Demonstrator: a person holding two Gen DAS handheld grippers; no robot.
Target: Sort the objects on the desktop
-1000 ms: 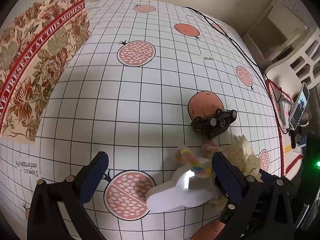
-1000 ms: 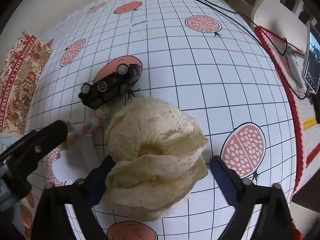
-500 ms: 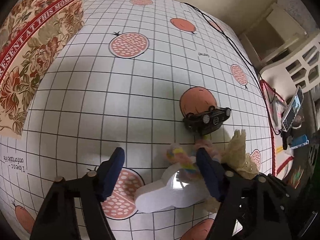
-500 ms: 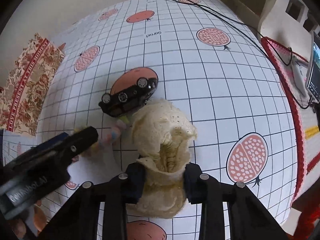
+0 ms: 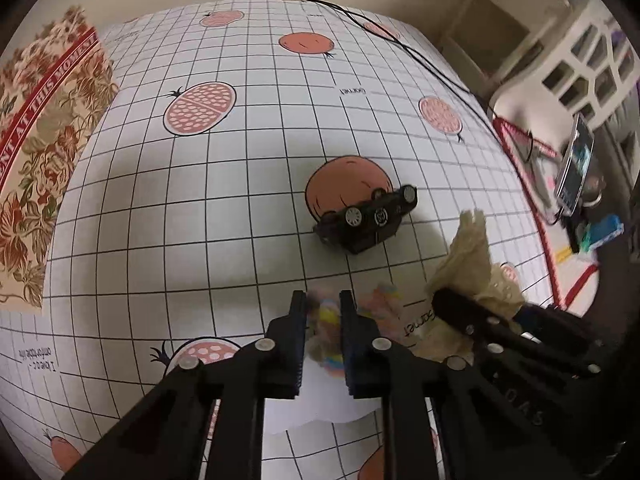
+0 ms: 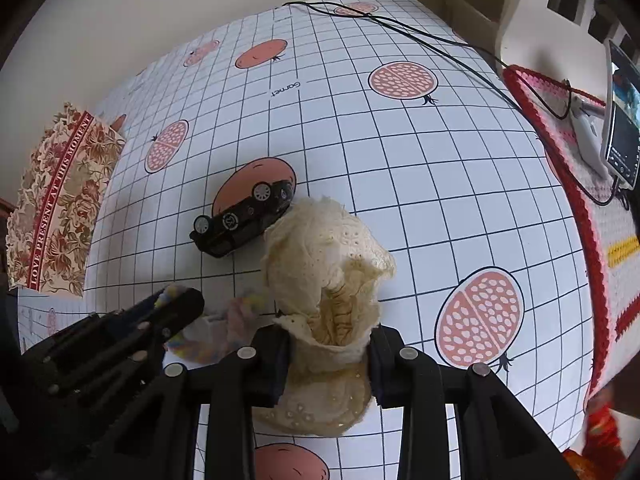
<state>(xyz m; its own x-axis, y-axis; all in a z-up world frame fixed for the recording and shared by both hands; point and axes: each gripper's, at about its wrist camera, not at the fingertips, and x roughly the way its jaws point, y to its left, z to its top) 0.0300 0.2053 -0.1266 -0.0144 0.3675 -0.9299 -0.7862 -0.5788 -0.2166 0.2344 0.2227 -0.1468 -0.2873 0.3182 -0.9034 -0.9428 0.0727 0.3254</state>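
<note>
We're looking at a counter point(image 6: 460, 200) under a grid-and-pomegranate cloth. On it: a black toy car point(image 6: 244, 216) tipped on its side, a cream lace hat point(image 6: 324, 248), a pastel fluffy thing point(image 5: 324, 320), a floral paper bag point(image 6: 60, 200) and a black cable point(image 6: 400, 28).

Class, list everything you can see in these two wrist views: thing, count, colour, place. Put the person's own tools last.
toy car: one, black, lying on its side on an orange fruit print, mid-table.
lace cloth: one, cream, bunched beside the car.
pastel scrunchie: one, multicoloured, near edge, over a white object.
tablecloth: one, white with dark grid and pomegranate prints.
floral paper: one, red and cream, far left.
cable: one, black, along the far edge.
phone: one, propped at right.
left gripper: black, jaws closing on the scrunchie.
right gripper: black, jaws shut on the lace cloth.
</note>
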